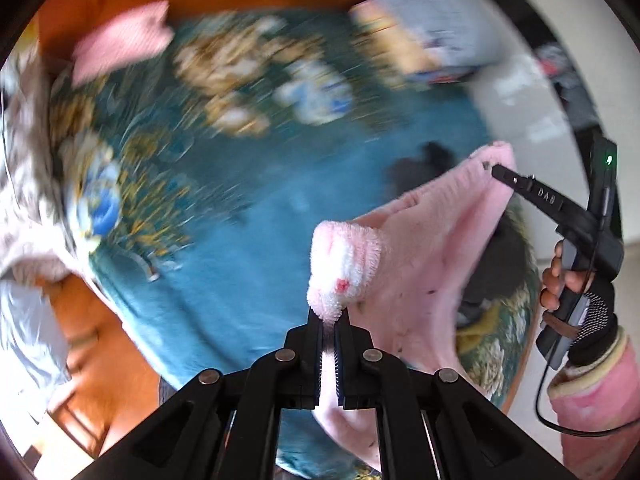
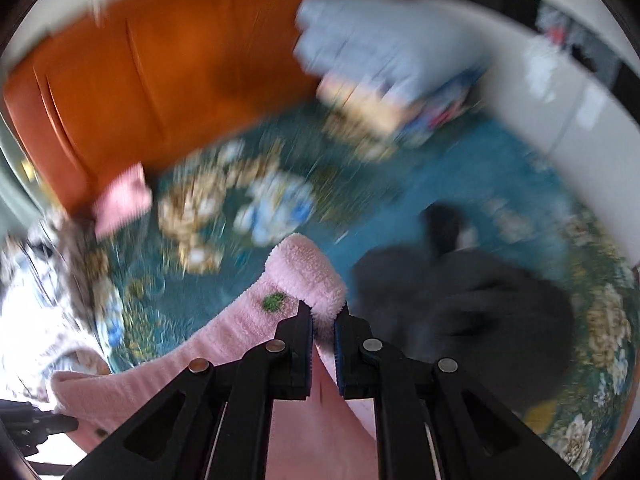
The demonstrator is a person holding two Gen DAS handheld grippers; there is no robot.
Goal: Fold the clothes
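I hold a fluffy pink garment (image 1: 432, 240) stretched in the air between both grippers above a teal floral bedspread (image 1: 248, 216). My left gripper (image 1: 329, 320) is shut on one fuzzy pink corner. My right gripper (image 2: 323, 322) is shut on the other corner (image 2: 308, 276); it also shows in the left wrist view (image 1: 500, 172), clamped on the garment's far edge. The left gripper's tip shows at the lower left of the right wrist view (image 2: 60, 424). The background is motion-blurred.
A dark garment (image 2: 460, 304) lies on the bedspread (image 2: 480, 176) under the pink one. A pink folded piece (image 2: 120, 200) and a pale blue heap (image 2: 380, 48) lie near the orange headboard (image 2: 168, 72). A patterned cloth heap (image 1: 24, 152) is at the left.
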